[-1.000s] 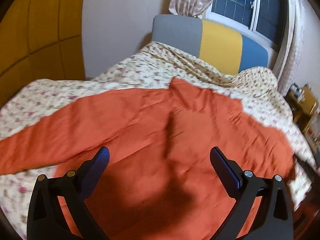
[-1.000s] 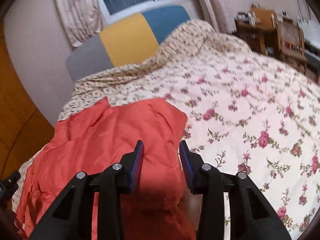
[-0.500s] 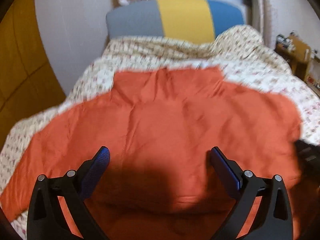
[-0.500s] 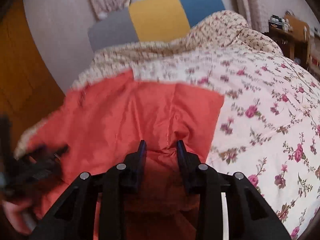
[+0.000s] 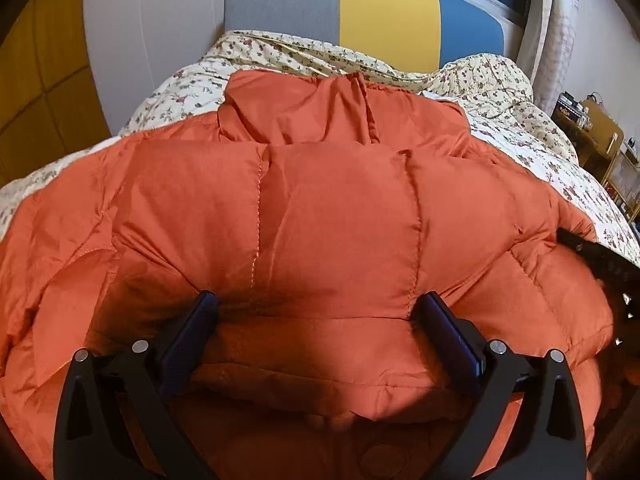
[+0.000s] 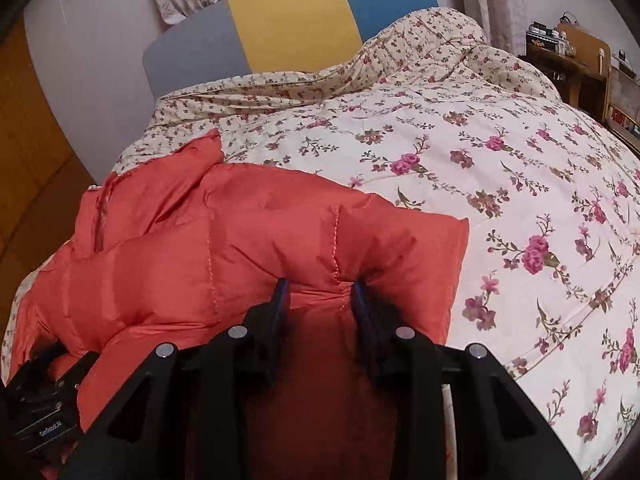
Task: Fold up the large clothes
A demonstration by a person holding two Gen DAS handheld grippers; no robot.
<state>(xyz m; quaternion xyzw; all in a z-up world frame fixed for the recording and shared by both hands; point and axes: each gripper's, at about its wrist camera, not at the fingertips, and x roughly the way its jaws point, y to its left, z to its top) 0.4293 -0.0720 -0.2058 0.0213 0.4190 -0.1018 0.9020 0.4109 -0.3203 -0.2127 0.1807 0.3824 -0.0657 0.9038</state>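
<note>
Orange jacket now nearer, between wide left tongs; right tongs pinching its edge

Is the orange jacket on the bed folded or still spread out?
Mostly spread out: the orange jacket lies wide across the floral bedspread, hood toward the headboard. Its right edge looks turned in.

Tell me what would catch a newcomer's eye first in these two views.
The puffy orange jacket dominates, spread over the near side of the floral bedspread. Behind the bed stands a grey, yellow and blue headboard. The left tongs gape wide over the jacket's hem, while the right tongs pinch a ridge of it.
</note>
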